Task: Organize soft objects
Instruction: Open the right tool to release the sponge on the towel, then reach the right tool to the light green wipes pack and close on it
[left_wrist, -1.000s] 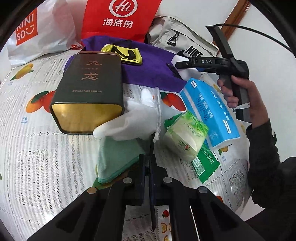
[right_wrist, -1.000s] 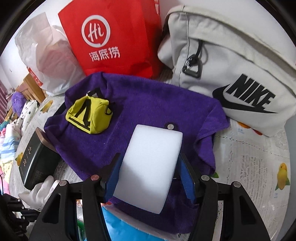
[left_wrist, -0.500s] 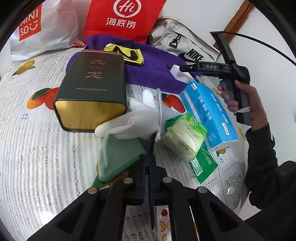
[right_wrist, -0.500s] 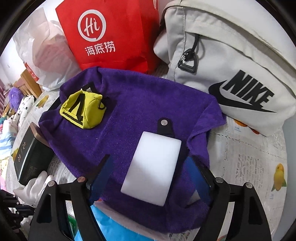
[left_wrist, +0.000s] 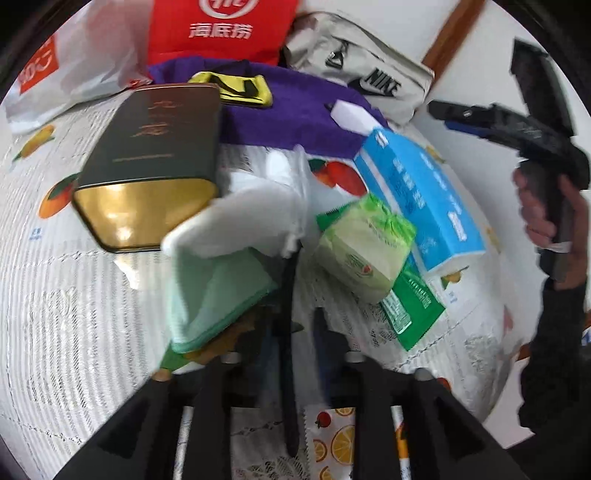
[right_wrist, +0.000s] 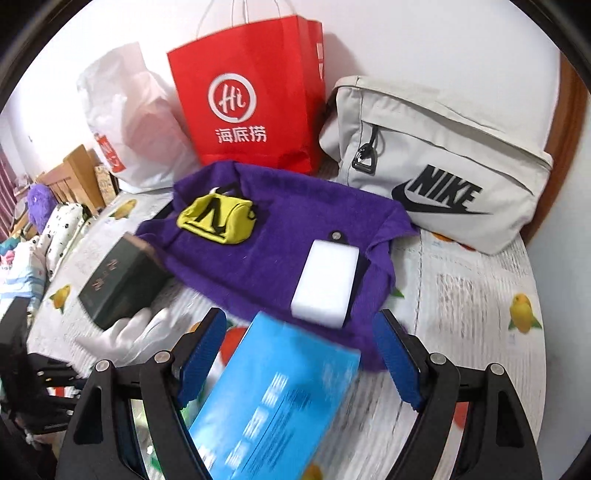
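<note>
A white sponge (right_wrist: 325, 282) lies on a purple towel (right_wrist: 280, 221), next to a yellow pouch (right_wrist: 216, 218). My right gripper (right_wrist: 299, 350) is open and empty, drawn back above a blue tissue pack (right_wrist: 273, 402). In the left wrist view the sponge (left_wrist: 351, 116) lies on the towel (left_wrist: 295, 110), and the right gripper (left_wrist: 480, 118) hovers to the right. My left gripper (left_wrist: 301, 325) has its jaws slightly apart just before a green cloth (left_wrist: 218, 288) and a white glove (left_wrist: 251, 218). The view is blurred.
A dark tin box (left_wrist: 155, 162) lies left of the glove. A green-wrapped tissue pack (left_wrist: 364, 251) and a green packet (left_wrist: 413, 310) lie beside the blue pack (left_wrist: 417, 195). A red bag (right_wrist: 251, 96), a white plastic bag (right_wrist: 129, 118) and a Nike bag (right_wrist: 436, 166) stand behind.
My right gripper let go of the white sponge onto the purple towel, opened wide and drew back. My left gripper's jaws parted slightly and it moved closer to the cloth.
</note>
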